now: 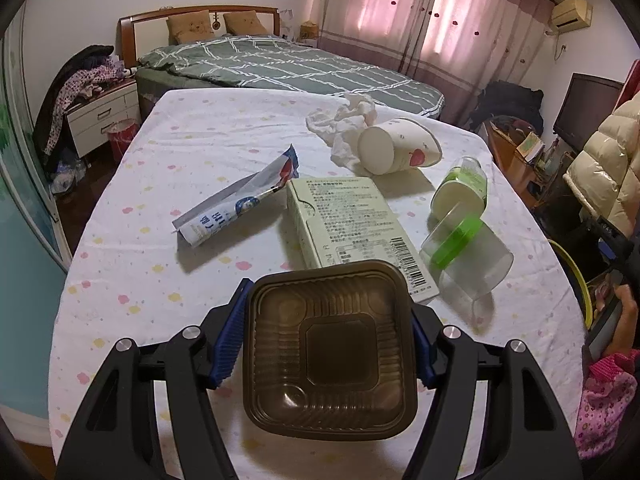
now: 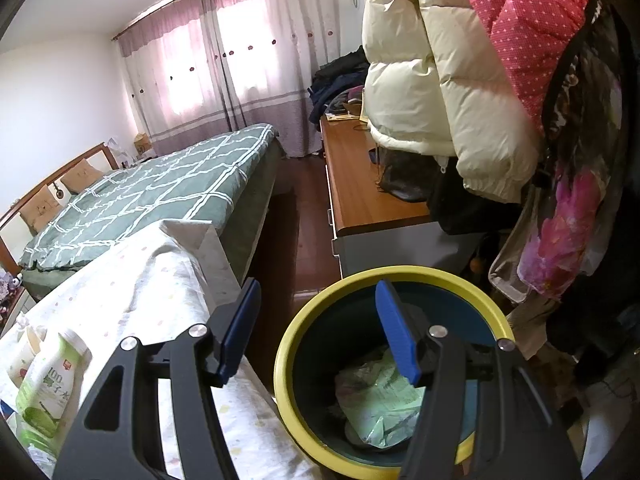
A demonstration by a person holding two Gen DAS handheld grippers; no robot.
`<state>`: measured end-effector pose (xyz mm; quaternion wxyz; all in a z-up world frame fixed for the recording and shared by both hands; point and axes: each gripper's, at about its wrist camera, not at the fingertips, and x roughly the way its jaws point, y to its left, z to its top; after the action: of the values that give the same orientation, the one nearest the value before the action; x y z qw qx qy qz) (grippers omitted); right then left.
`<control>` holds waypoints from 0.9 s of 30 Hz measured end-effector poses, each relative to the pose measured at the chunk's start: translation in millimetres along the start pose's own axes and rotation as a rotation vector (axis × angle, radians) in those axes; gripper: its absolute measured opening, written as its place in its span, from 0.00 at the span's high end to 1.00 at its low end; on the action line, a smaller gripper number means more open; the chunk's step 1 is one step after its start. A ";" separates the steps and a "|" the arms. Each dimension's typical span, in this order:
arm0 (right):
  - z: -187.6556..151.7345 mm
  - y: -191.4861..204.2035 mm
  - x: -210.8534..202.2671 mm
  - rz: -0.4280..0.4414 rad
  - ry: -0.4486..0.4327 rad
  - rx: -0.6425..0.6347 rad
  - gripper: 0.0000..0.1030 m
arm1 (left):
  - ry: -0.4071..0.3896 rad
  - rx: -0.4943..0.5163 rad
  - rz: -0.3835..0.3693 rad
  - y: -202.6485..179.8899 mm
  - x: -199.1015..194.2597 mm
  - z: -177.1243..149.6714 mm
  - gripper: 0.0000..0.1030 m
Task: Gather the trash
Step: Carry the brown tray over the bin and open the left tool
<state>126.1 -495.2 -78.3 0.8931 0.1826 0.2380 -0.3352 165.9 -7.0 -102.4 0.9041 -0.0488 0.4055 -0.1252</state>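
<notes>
My left gripper (image 1: 329,298) is shut on a brown plastic tray (image 1: 328,360), its blue pads pressing both sides, low over the near part of the table (image 1: 160,152). Beyond it lie a torn blue-white wrapper (image 1: 236,204), a pale green carton (image 1: 352,228), a tipped paper cup (image 1: 396,148), crumpled tissue (image 1: 344,120), a small green bottle (image 1: 460,188) and a clear cup with a green lid (image 1: 464,256). My right gripper (image 2: 318,282) hangs open, nothing between its fingers, over the yellow-rimmed bin (image 2: 452,276), which holds green paper trash (image 2: 380,400).
The bin stands on the floor off the table's right edge (image 2: 224,360); its rim (image 1: 576,276) shows in the left wrist view. A bed (image 1: 280,64) lies behind the table. Hanging coats (image 2: 440,80) and a wooden cabinet (image 2: 360,184) crowd the right. A hand (image 1: 628,308) is at right.
</notes>
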 end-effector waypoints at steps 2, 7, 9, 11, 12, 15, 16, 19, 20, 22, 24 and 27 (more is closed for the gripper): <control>0.2 -0.7 -1.4 0.004 -0.002 0.004 0.44 | -0.004 0.009 0.003 -3.9 -2.5 1.6 0.35; 1.6 -0.7 -5.1 0.015 -0.006 0.004 0.44 | -0.024 0.049 0.011 -21.4 -8.6 11.2 0.35; 2.9 -2.1 -8.4 0.029 -0.005 0.009 0.44 | -0.035 0.071 0.008 -31.3 -11.9 16.4 0.35; 4.2 -3.6 -13.8 0.051 -0.006 0.008 0.44 | -0.047 0.094 0.005 -43.3 -14.7 22.2 0.35; 4.8 -4.3 -15.9 0.059 -0.008 0.004 0.43 | -0.054 0.108 0.003 -51.6 -15.5 25.7 0.35; 5.7 -8.9 -23.7 0.082 -0.013 -0.015 0.41 | -0.063 0.160 -0.017 -78.3 -14.6 36.2 0.35; 5.6 -11.5 -25.7 0.084 -0.013 -0.018 0.41 | -0.065 0.181 -0.028 -89.6 -13.8 39.9 0.35; 5.6 -30.3 -33.3 0.089 -0.013 -0.016 0.41 | -0.071 0.242 -0.064 -123.7 -11.4 48.9 0.35; 5.8 -36.2 -35.7 0.088 -0.015 -0.018 0.41 | -0.073 0.265 -0.083 -137.6 -10.4 52.1 0.35; 5.0 -49.8 -42.3 0.078 -0.019 -0.031 0.41 | -0.074 0.303 -0.111 -162.7 -7.6 57.0 0.35; 4.3 -59.5 -46.5 0.070 -0.021 -0.047 0.40 | -0.071 0.340 -0.144 -191.2 -1.9 61.4 0.35; 2.6 -76.5 -50.5 0.057 -0.018 -0.067 0.39 | -0.049 0.389 -0.204 -238.4 12.3 67.1 0.35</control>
<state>41.1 -524.8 -61.2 0.9100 0.1560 0.2359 -0.3032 179.3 -241.0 -21.3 0.8887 0.0826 0.3448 -0.2906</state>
